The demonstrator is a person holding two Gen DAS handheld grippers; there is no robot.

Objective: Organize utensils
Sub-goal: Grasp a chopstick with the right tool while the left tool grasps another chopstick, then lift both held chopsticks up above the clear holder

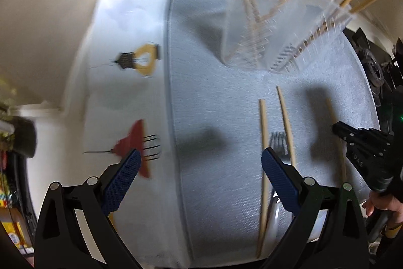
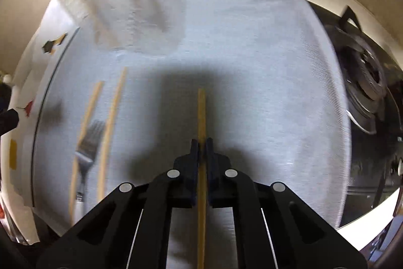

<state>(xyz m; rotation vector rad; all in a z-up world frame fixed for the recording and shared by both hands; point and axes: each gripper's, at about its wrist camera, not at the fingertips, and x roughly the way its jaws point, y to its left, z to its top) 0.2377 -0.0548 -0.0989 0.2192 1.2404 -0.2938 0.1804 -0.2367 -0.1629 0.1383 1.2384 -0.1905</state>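
My right gripper (image 2: 201, 143) is shut on a wooden chopstick (image 2: 201, 107) that runs straight between its blue pads over the grey mat (image 2: 252, 54). Left of it lie two more chopsticks (image 2: 110, 125) with a metal fork (image 2: 89, 143) between them. In the left wrist view my left gripper (image 1: 201, 160) stands open above the mat's left edge; its right finger (image 1: 279, 183) overlaps a chopstick (image 1: 263, 168) and the fork (image 1: 278, 140). The right gripper (image 1: 352, 138) shows at that view's right edge. A clear holder (image 1: 277, 24) with several chopsticks and a clear spoon stands at the back.
A white towel (image 1: 113, 92) with printed yellow, red and black figures lies left of the mat. A black stove burner (image 2: 365, 82) sits right of the mat. A person's hand (image 1: 382, 206) holds the right gripper's handle. A pale wall runs behind.
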